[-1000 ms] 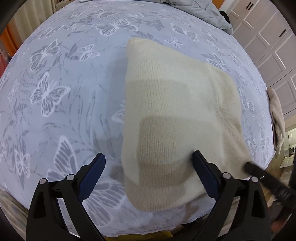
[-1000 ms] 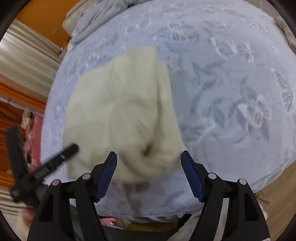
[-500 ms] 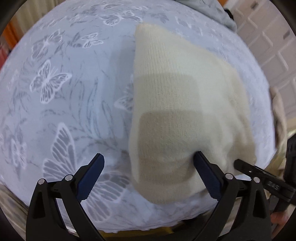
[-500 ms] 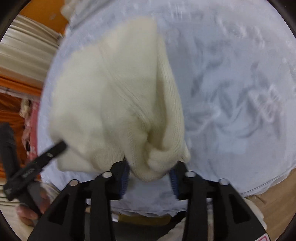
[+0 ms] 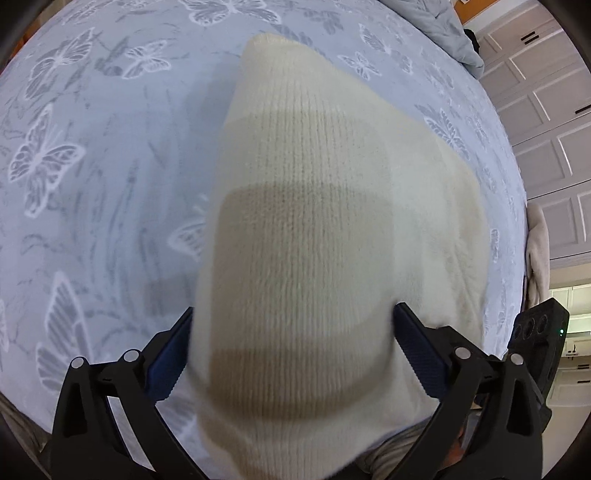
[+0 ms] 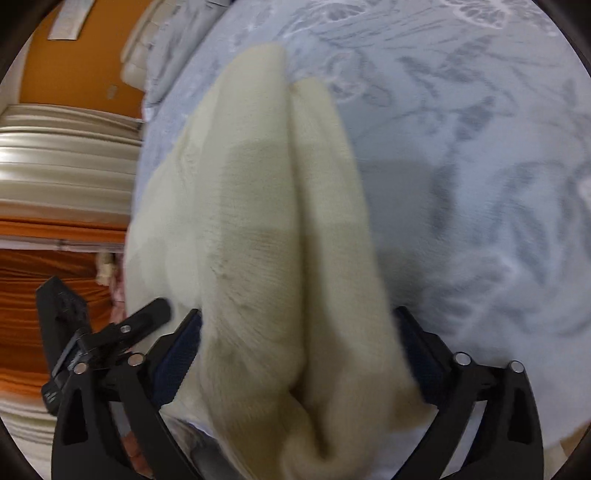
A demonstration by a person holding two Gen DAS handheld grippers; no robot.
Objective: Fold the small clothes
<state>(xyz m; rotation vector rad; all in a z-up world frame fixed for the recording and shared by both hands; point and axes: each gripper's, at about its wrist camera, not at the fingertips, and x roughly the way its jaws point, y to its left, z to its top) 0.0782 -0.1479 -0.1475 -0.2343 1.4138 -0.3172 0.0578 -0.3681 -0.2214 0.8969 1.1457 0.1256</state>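
Observation:
A cream knitted garment (image 5: 317, 236) lies folded on the butterfly-print bedspread (image 5: 92, 177), its near end hanging over the bed's front edge. My left gripper (image 5: 291, 350) is wide open, its blue-padded fingers (image 5: 421, 354) on either side of the garment's near end. In the right wrist view the garment (image 6: 273, 229) shows two thick folds running away from me. My right gripper (image 6: 295, 354) is open around its near end, fingers (image 6: 177, 350) spread. The left gripper's tip (image 6: 147, 317) shows at the left.
A grey duvet (image 5: 443, 26) is bunched at the bed's far end. White panelled cupboards (image 5: 546, 122) stand on the right, with a beige cloth (image 5: 535, 251) at the bed's right edge. Orange curtains (image 6: 44, 295) and a radiator (image 6: 62, 162) are at the left.
My right gripper shut on the garment's near end half a second ago and is open again now. Both grippers have moved in closer, so the garment fills the space between their fingers.

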